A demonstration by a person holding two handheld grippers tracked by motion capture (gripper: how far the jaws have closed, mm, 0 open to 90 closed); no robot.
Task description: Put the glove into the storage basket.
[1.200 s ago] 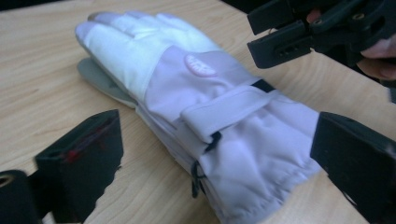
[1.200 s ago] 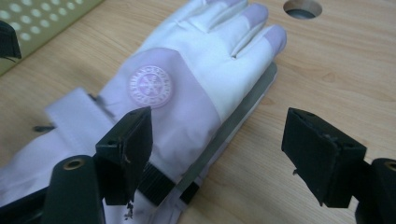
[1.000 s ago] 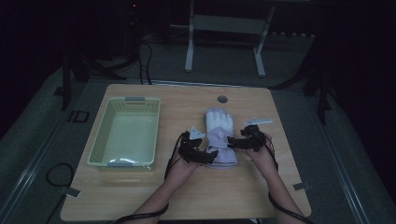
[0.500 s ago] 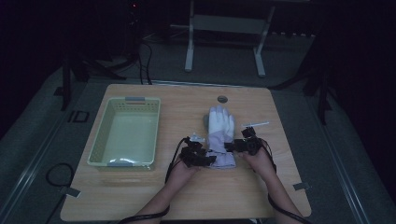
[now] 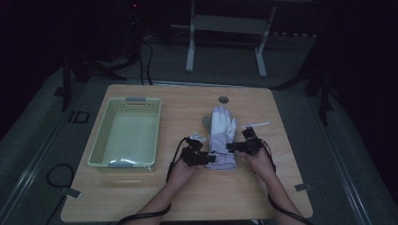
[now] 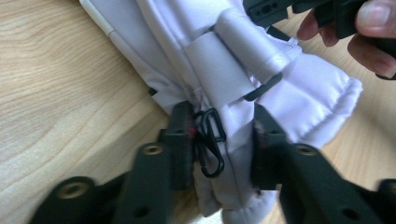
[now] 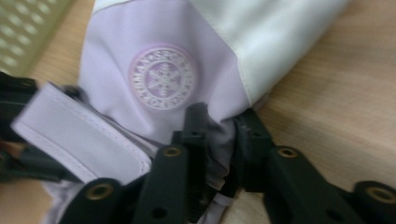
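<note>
Both hand-held grippers, left (image 6: 223, 140) and right (image 7: 218, 140), have just closed, pinching my ski glove's (image 5: 220, 140) cuff; right gripper view alone reveals its snowflake badge (image 7: 162, 78).

left claw (image 5: 210, 159): just closed, gripping | right claw (image 5: 233, 146): just closed, gripping

A light green basket (image 5: 126, 132) sits on the wooden bench (image 5: 141, 197), well off to the left of the jaws, with a grey handle at each end. A small round hole (image 5: 223, 99) and a thin white stick (image 5: 256, 124) lie beyond the jaws. Past the bench stands a grey metal frame (image 5: 225, 28) on the dark floor (image 5: 42, 140).
</note>
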